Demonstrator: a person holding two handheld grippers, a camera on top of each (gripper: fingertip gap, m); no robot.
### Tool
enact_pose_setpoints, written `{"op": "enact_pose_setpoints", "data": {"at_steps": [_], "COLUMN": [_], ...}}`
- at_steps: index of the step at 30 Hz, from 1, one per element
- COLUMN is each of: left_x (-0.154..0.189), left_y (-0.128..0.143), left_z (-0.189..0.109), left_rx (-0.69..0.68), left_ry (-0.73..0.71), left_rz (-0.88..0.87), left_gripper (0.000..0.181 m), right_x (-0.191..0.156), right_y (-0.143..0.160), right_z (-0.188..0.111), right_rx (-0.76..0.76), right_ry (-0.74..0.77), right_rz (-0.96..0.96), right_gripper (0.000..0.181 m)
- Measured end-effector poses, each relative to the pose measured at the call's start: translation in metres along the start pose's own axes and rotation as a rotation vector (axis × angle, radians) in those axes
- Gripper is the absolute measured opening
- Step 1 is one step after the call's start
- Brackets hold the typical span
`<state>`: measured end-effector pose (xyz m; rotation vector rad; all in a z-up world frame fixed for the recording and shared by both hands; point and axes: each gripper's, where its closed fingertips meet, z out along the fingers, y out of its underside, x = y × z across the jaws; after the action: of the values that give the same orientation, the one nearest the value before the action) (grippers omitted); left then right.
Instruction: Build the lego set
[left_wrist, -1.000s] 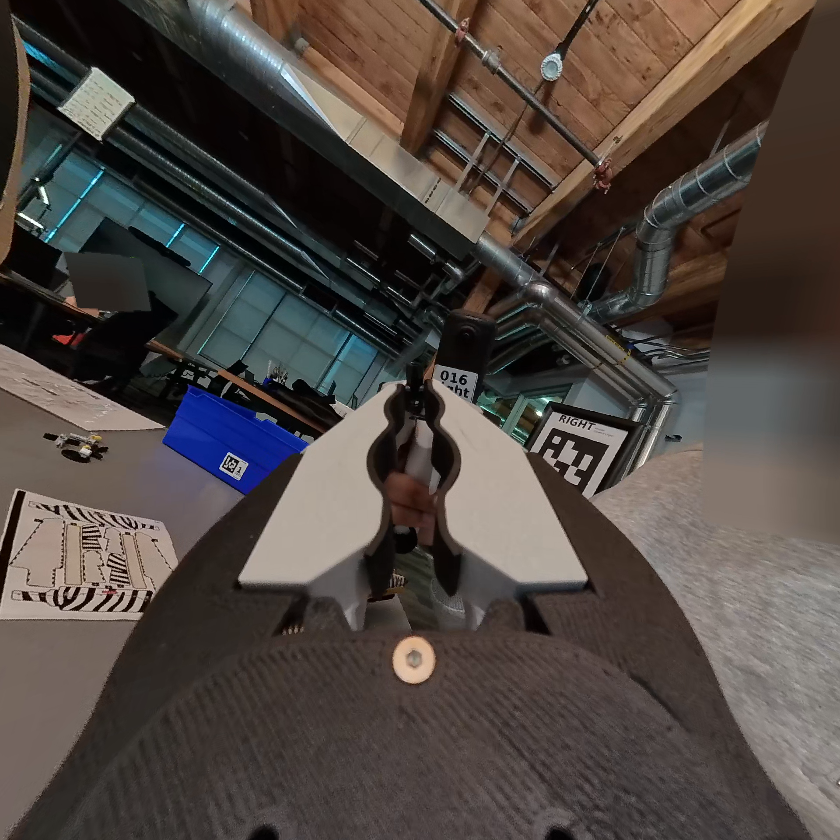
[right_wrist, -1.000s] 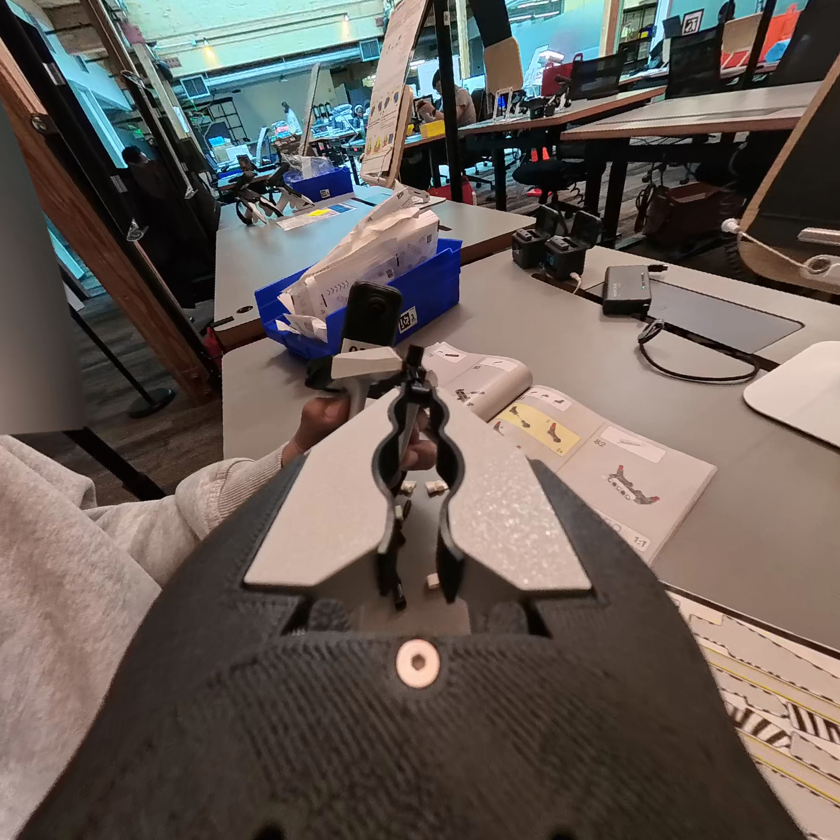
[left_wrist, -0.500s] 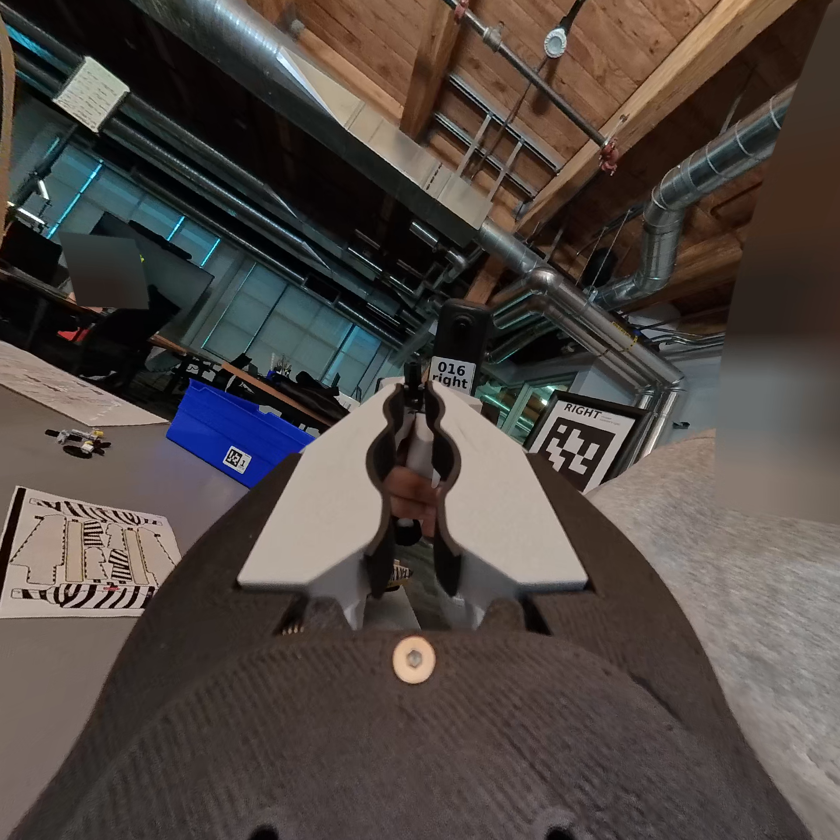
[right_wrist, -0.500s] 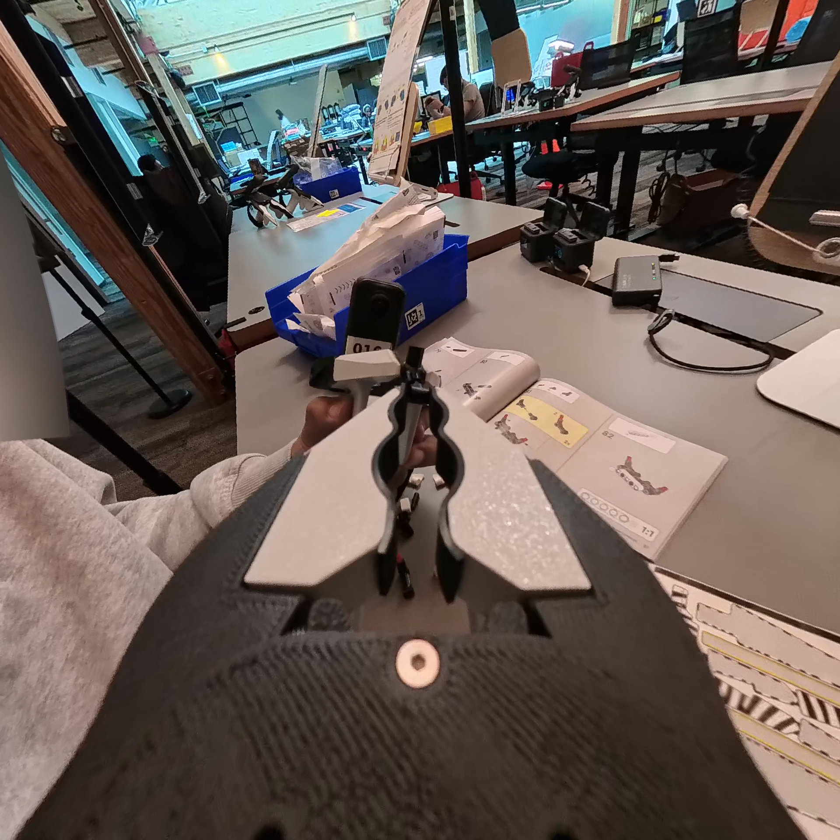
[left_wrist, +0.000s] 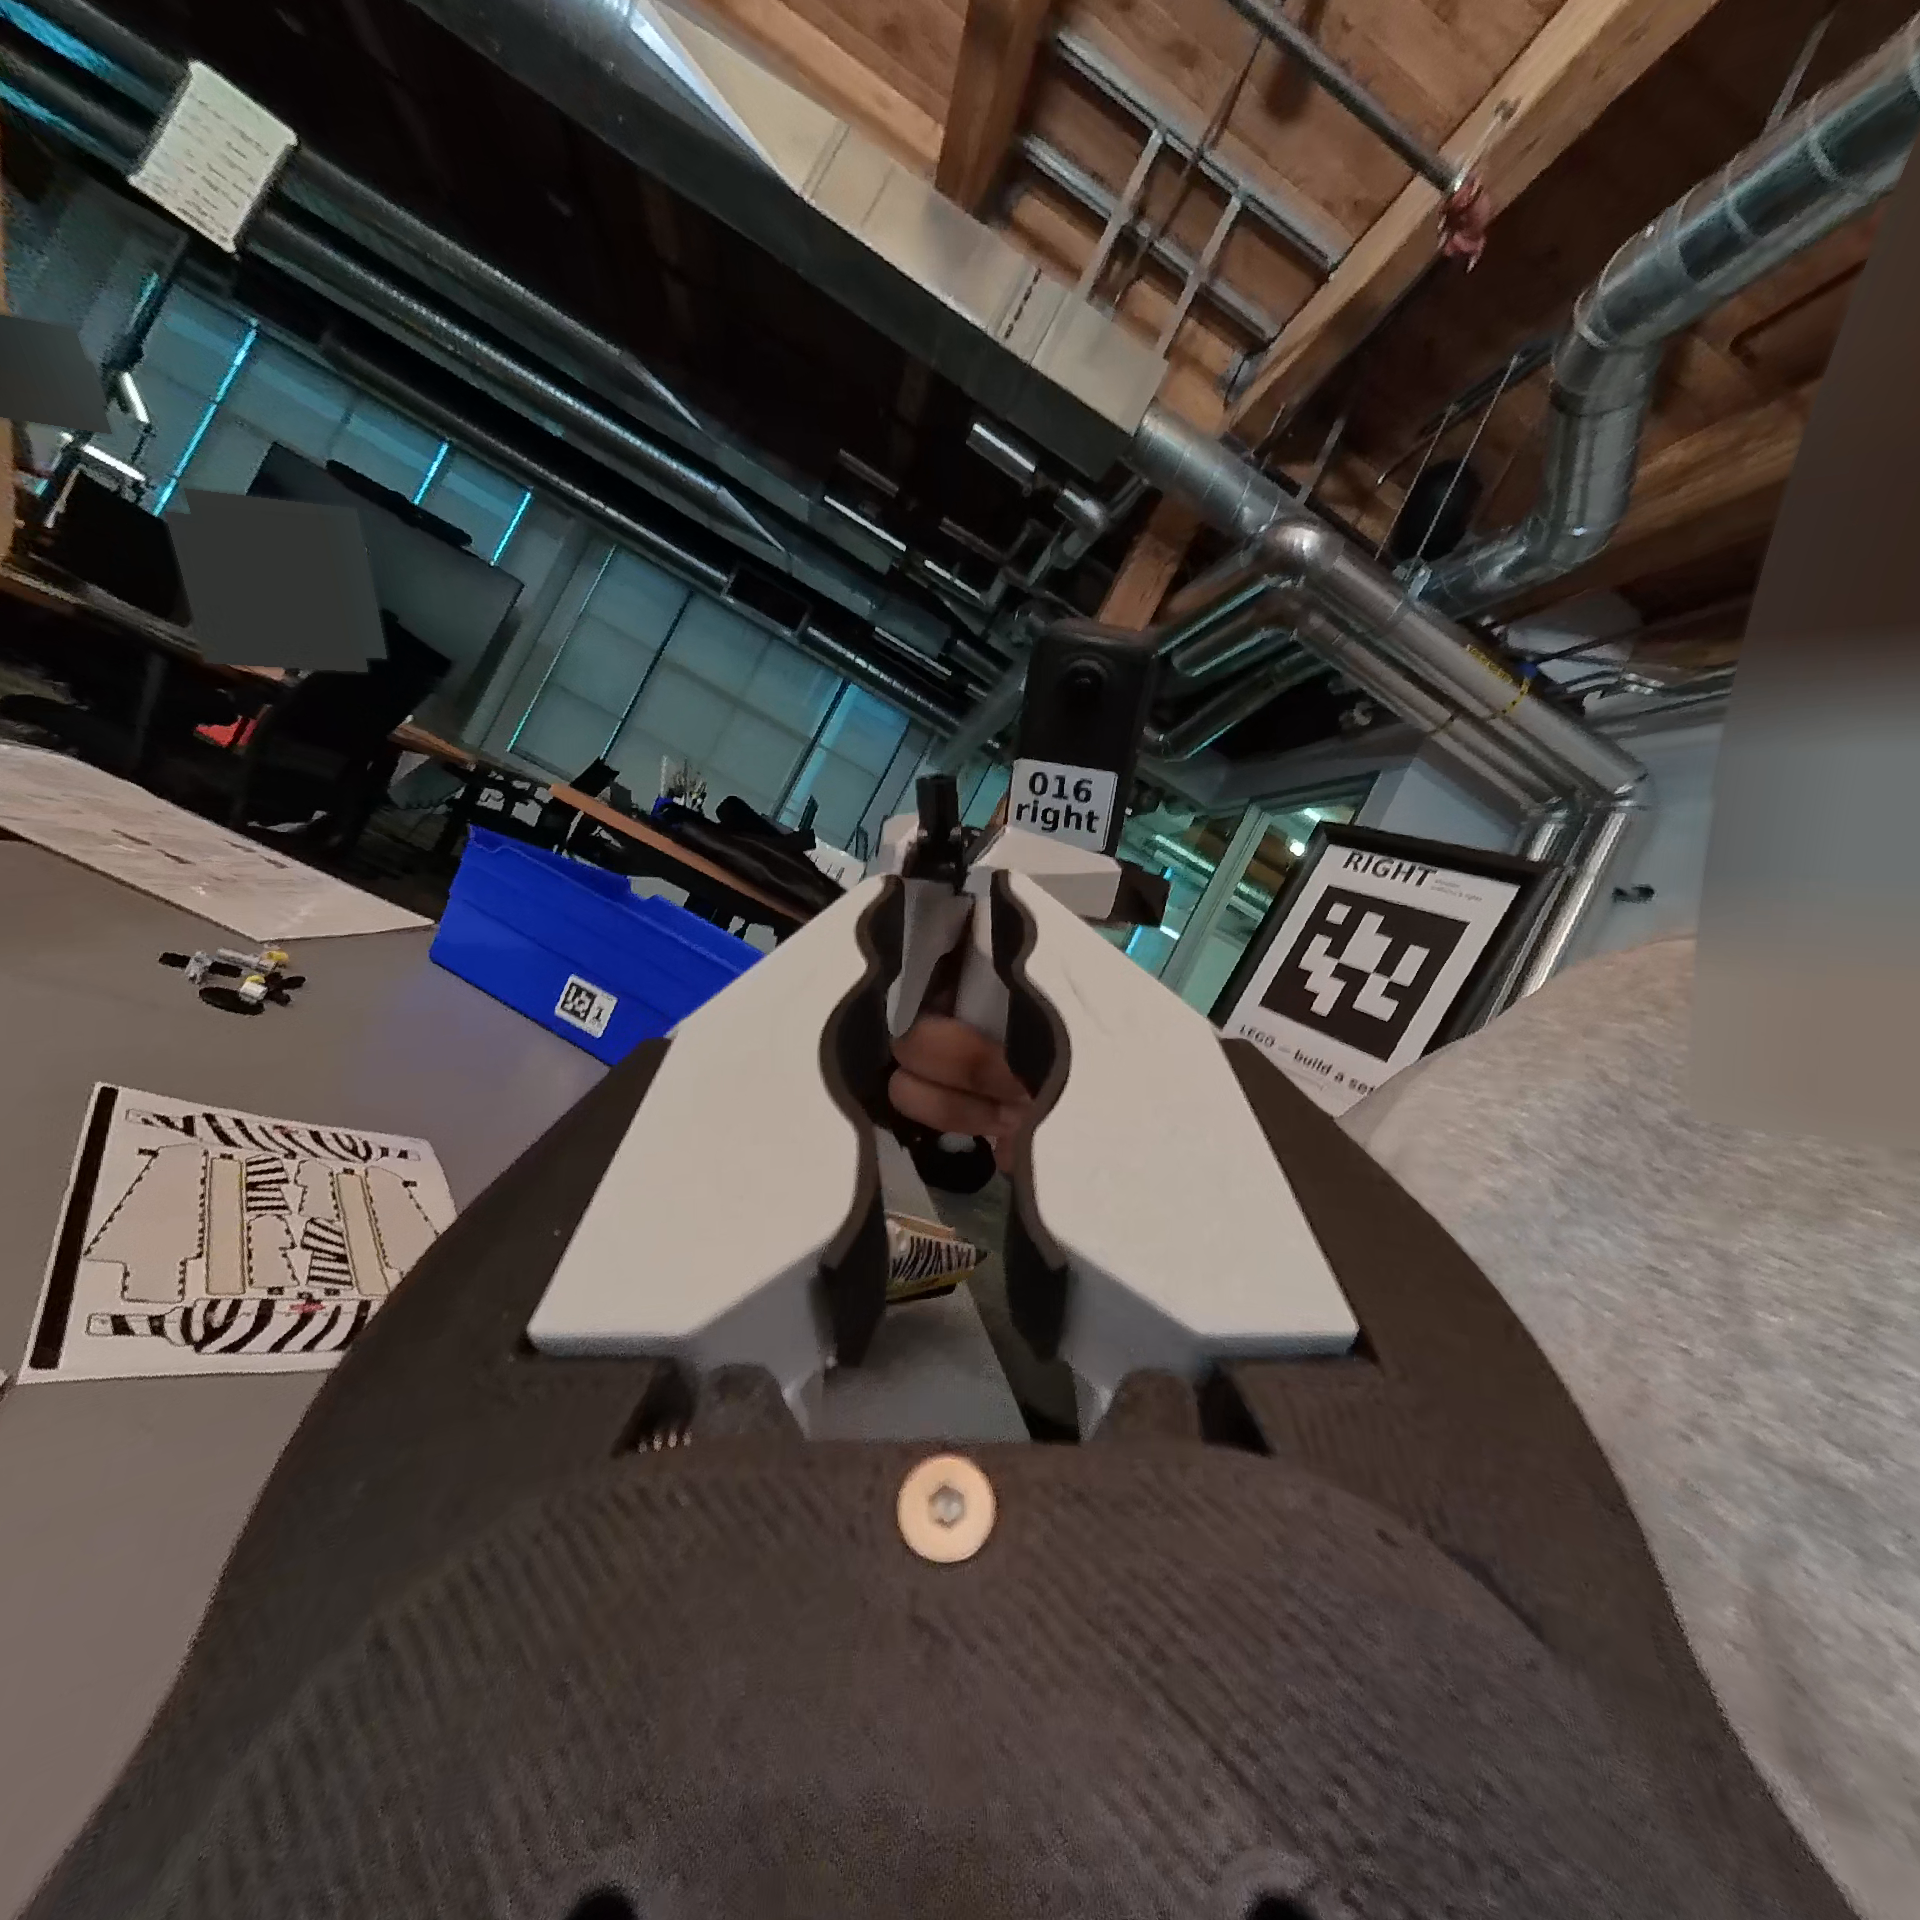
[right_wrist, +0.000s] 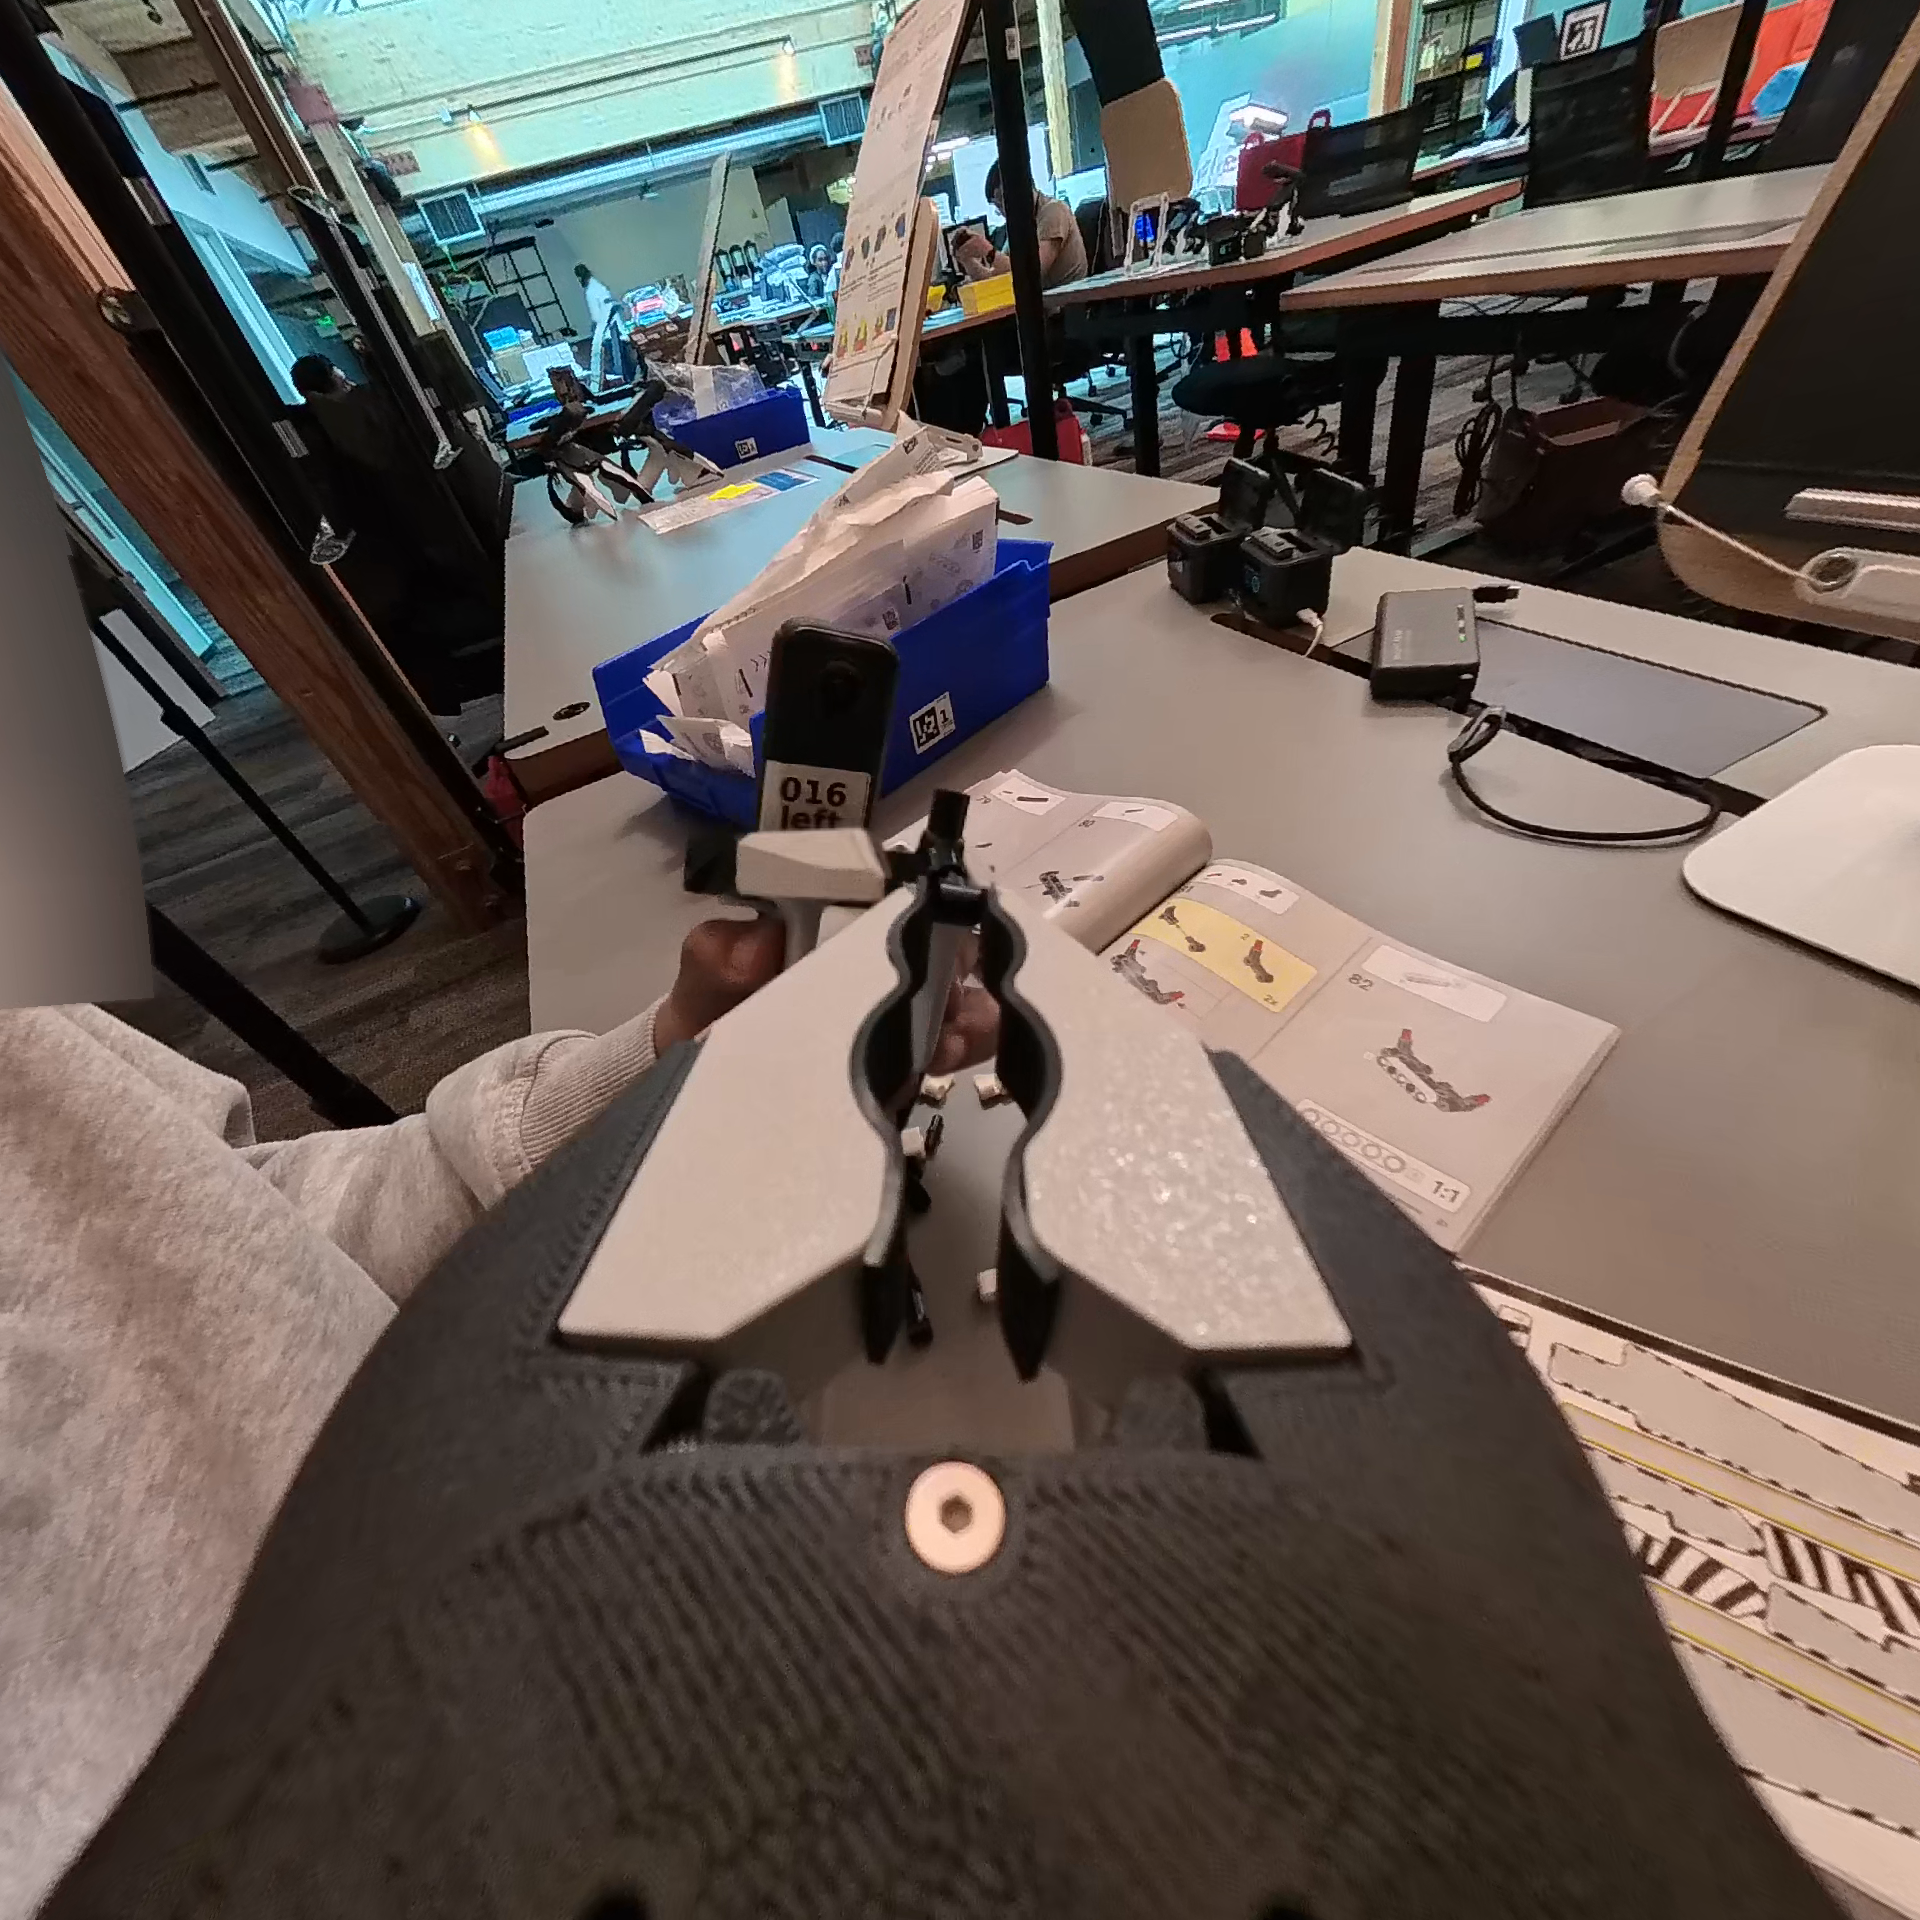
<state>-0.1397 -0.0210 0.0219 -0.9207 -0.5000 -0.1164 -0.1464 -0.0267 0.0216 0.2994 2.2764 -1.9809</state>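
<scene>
Meeting tip to tip above the worktop (right_wrist: 1299, 727), left gripper (left_wrist: 940, 883) and right gripper (right_wrist: 940, 883), both pinched onto 1 small black lego piece (right_wrist: 948, 831). Jaws of each drawn together on it, long axis roughly upright, rising past both tips. Neither side nearer: shared grip, so next push or twist judged to run along that axis. Lying open just beyond, instruction booklet (right_wrist: 1351, 997). Scattered below, loose white bits (right_wrist: 940, 1088). Farther back, blue bin (right_wrist: 966, 665) stuffed with crumpled paper bags (right_wrist: 862, 582).
</scene>
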Motion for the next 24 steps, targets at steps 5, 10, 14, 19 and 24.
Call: {"op": "enact_pose_setpoints", "data": {"at_steps": [5,10,14,19,24], "left_x": [0.001,0.006,0.009,0.008,0.010], "left_y": [0.013,0.014,0.020,0.012,-0.001], "left_z": [0.006,0.006,0.009,0.006,-0.001], "left_rx": [-0.071,-0.077,-0.108,-0.067,0.004], "left_ry": [-0.002,0.028,0.053,0.036,0.048], "left_rz": [0.028,0.013,0.000,0.025,0.009], "left_gripper": [0.015,0.015,0.015,0.014,0.011], "right_x": [-0.001,-0.001,-0.001,-0.002,-0.004], "right_y": [0.001,0.000,0.000,0.002,0.002], "right_z": [0.000,-0.001,-0.001,0.000,0.002], "right_rx": [-0.004,-0.001,0.002,-0.003,-0.007], "right_ry": [-0.004,-0.005,-0.008,-0.012,-0.020], "right_rz": [-0.002,-0.005,-0.003,0.003,0.002], "right_gripper": [0.007,0.007,0.007,0.007,0.007]}}
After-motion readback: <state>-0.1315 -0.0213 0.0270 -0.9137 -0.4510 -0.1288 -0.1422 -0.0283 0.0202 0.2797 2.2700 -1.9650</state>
